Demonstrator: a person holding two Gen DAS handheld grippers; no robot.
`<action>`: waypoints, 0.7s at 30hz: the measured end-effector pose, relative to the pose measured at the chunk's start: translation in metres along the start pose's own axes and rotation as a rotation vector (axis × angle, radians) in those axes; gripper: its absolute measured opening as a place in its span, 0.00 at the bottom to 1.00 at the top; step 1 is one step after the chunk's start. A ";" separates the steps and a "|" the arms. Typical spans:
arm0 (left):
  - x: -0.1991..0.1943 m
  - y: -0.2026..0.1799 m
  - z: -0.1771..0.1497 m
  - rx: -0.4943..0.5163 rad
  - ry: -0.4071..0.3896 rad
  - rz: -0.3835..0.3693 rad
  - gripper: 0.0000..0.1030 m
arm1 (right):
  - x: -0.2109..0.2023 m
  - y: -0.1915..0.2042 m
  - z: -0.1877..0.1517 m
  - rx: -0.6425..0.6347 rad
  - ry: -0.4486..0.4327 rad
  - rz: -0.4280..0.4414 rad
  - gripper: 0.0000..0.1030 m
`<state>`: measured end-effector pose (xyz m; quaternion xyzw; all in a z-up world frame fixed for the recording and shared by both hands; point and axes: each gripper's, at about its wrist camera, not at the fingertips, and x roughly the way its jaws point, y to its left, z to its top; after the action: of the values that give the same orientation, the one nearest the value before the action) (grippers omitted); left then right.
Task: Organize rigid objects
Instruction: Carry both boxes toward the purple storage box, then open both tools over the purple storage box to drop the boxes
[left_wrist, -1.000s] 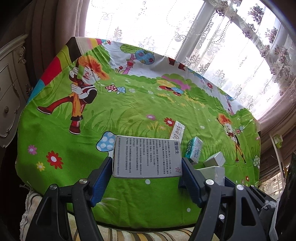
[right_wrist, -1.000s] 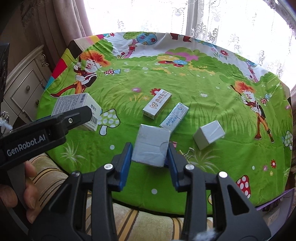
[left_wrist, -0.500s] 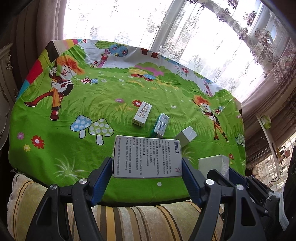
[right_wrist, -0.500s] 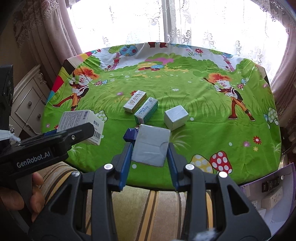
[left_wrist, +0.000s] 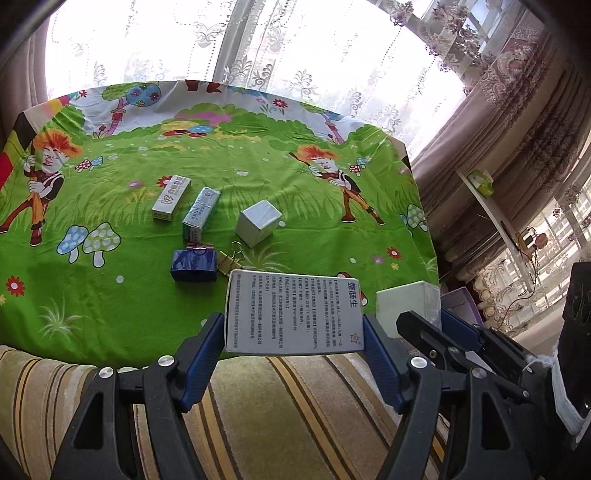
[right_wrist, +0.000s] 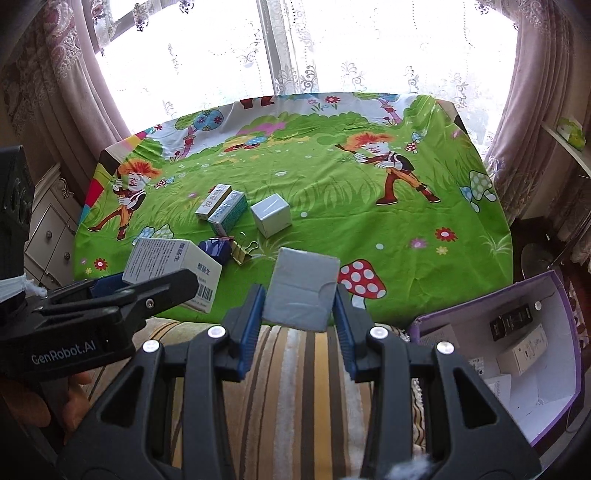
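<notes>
My left gripper (left_wrist: 293, 332) is shut on a white medicine box (left_wrist: 293, 312) with printed text, held above the table's near edge; it also shows in the right wrist view (right_wrist: 173, 266). My right gripper (right_wrist: 299, 302) is shut on a plain grey box (right_wrist: 301, 288), held over the near edge; it shows in the left wrist view (left_wrist: 404, 308). On the green cartoon tablecloth (right_wrist: 332, 192) lie a white slim box (right_wrist: 212, 201), a teal box (right_wrist: 227, 212), a silver cube box (right_wrist: 271, 214), a dark blue box (left_wrist: 194, 265) and binder clips (right_wrist: 243, 253).
A purple open box (right_wrist: 517, 354) with several small boxes inside sits on the floor at the lower right. A striped sofa cover (right_wrist: 288, 387) lies below the table edge. A cabinet with drawers (right_wrist: 48, 236) stands at the left. Curtains and a window are behind.
Both grippers have pulled back and up from the table with their boxes, swinging right. The purple box has come into the right wrist view.
</notes>
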<state>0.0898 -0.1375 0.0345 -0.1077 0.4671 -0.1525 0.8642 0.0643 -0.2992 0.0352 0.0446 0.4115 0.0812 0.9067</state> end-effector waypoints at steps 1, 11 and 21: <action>0.002 -0.008 -0.001 0.018 0.007 -0.009 0.71 | -0.003 -0.007 -0.002 0.015 -0.001 -0.005 0.40; 0.024 -0.074 -0.011 0.158 0.077 -0.080 0.71 | -0.031 -0.089 -0.018 0.161 -0.022 -0.119 0.40; 0.044 -0.118 -0.017 0.245 0.130 -0.156 0.71 | -0.049 -0.142 -0.030 0.235 -0.035 -0.286 0.40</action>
<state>0.0788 -0.2641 0.0296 -0.0275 0.4900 -0.2817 0.8245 0.0258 -0.4478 0.0308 0.0926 0.4044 -0.0980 0.9046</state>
